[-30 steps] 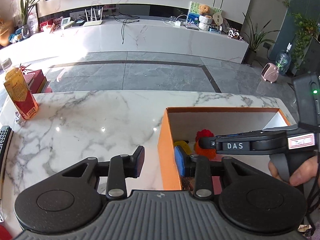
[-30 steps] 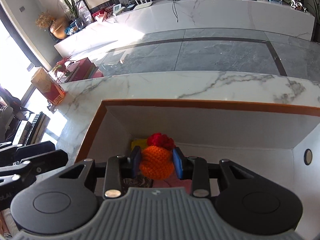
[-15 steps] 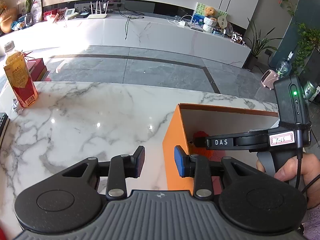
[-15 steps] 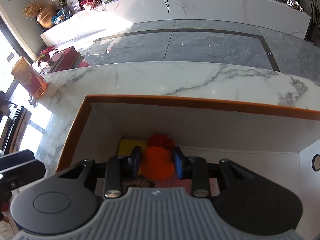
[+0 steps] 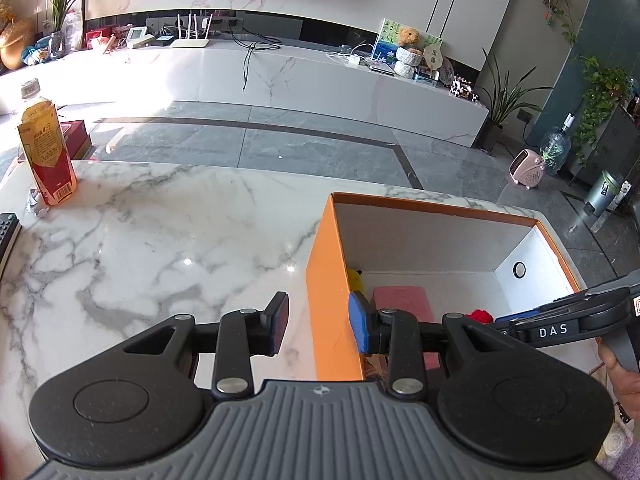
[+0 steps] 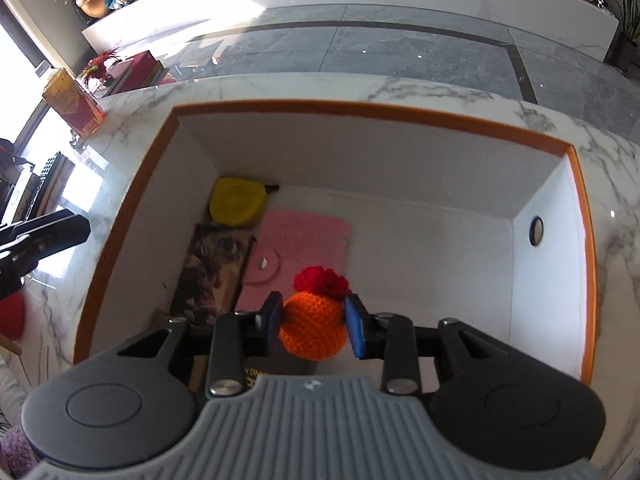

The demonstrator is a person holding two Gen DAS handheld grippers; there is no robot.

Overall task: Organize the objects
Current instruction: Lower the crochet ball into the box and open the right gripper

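An orange box (image 6: 376, 112) with white inner walls stands on the marble table; it also shows in the left wrist view (image 5: 324, 280). My right gripper (image 6: 314, 326) is shut on an orange crocheted ball with a red tuft (image 6: 312, 328), held over the inside of the box. In the box lie a yellow round pouch (image 6: 238, 202), a pink wallet (image 6: 296, 240) and a dark picture card (image 6: 212, 268). My left gripper (image 5: 318, 326) is open and empty, its fingers straddling the box's left wall. The right gripper's body shows in the left wrist view (image 5: 560, 328).
A drink bottle (image 5: 46, 156) stands at the table's far left (image 5: 160, 220), with a remote (image 5: 8, 236) at the left edge. Beyond the table are a grey floor and a long white TV bench (image 5: 280, 76).
My right gripper has risen and pulled back over the box with the ball in it, so the box floor shows. My left gripper has lifted and shifted, its fingers now astride the box wall.
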